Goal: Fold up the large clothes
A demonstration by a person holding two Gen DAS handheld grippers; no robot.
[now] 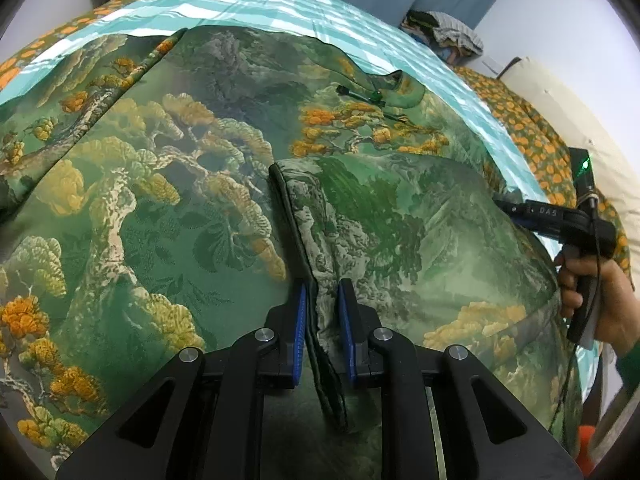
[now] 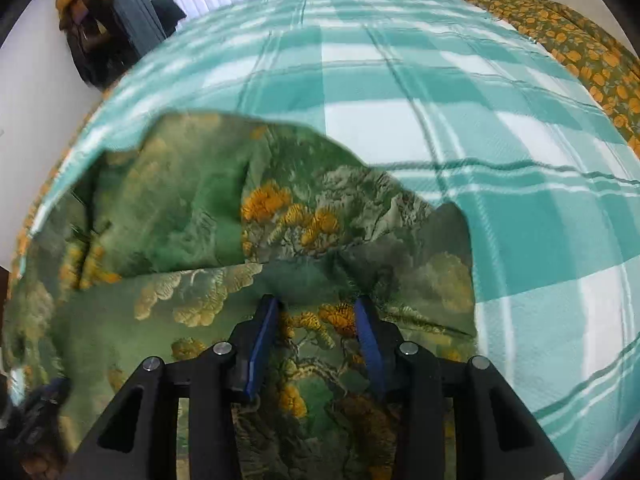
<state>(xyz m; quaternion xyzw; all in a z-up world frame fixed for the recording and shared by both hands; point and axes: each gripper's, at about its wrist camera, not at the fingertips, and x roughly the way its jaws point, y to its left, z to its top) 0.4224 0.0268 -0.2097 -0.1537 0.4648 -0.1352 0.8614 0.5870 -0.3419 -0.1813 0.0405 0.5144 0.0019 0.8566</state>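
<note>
The left gripper (image 1: 322, 308) pinched the dark hem (image 1: 292, 224) of the green jacket (image 1: 160, 200) on the bed (image 2: 400, 80), the right gripper (image 2: 316, 320) looked open over it, a fold seemed next.

The garment (image 1: 168, 184) is woven brocade cloth w/ slight sheen. The checked blanket (image 2: 420, 92) looks soft, matt fleece. Gripper pads (image 1: 301, 332) are ribbed blue plastic.
</note>
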